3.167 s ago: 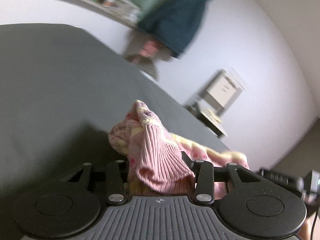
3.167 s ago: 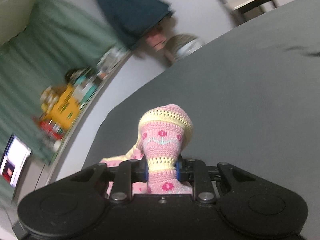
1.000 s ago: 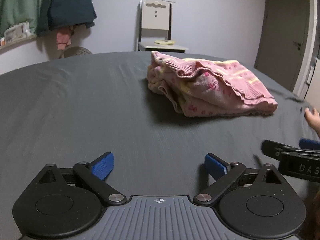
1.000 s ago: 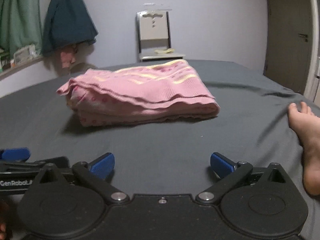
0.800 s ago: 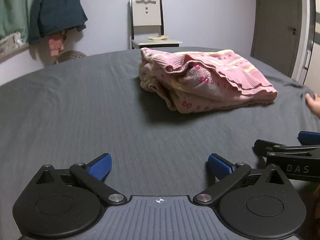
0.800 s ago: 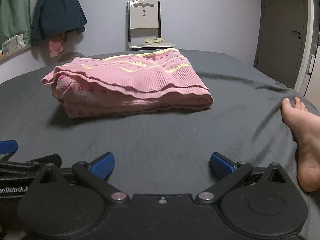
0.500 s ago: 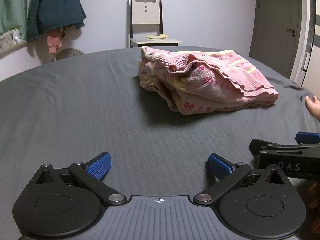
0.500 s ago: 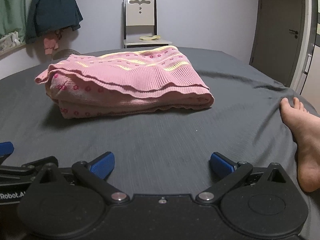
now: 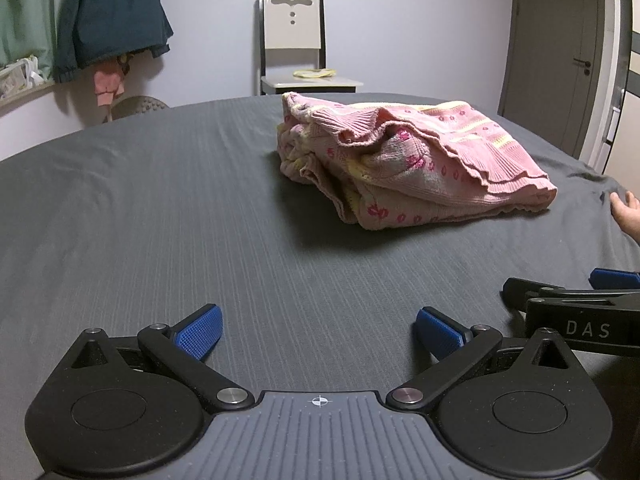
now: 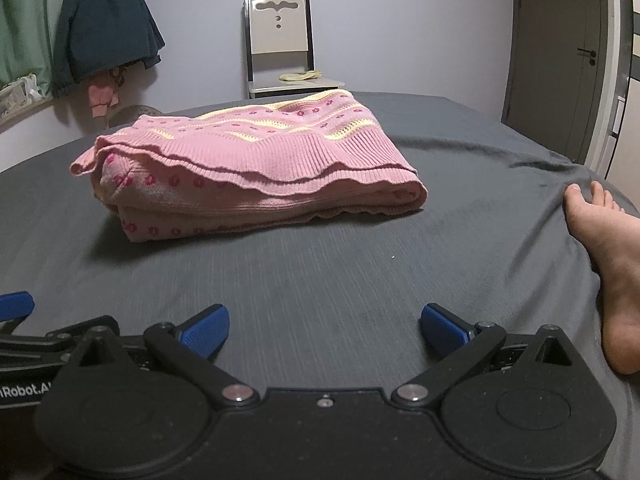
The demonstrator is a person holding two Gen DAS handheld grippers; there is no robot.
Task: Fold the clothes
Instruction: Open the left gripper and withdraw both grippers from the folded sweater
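Observation:
A pink knitted sweater [image 9: 416, 168] with yellow bands and red flower dots lies folded in a thick stack on the dark grey bed sheet [image 9: 160, 216]. The right wrist view shows the same sweater [image 10: 256, 164] from its long side, ribbed hem toward me. My left gripper [image 9: 320, 330] hovers low over the sheet well in front of the sweater, open, nothing between its blue pads. My right gripper [image 10: 325, 328] is open too, empty, beside the left one and also short of the sweater.
A person's bare foot [image 10: 600, 248] rests on the sheet at the right. Beyond the bed stand a pale chair [image 9: 292, 48], a grey door [image 9: 560, 52] and hanging dark and green clothes [image 9: 108, 20] on the left wall.
About three seconds ago both grippers were shut on the sweater; now it lies folded on the bed and both are open and drawn back. Over the last second they barely shifted.

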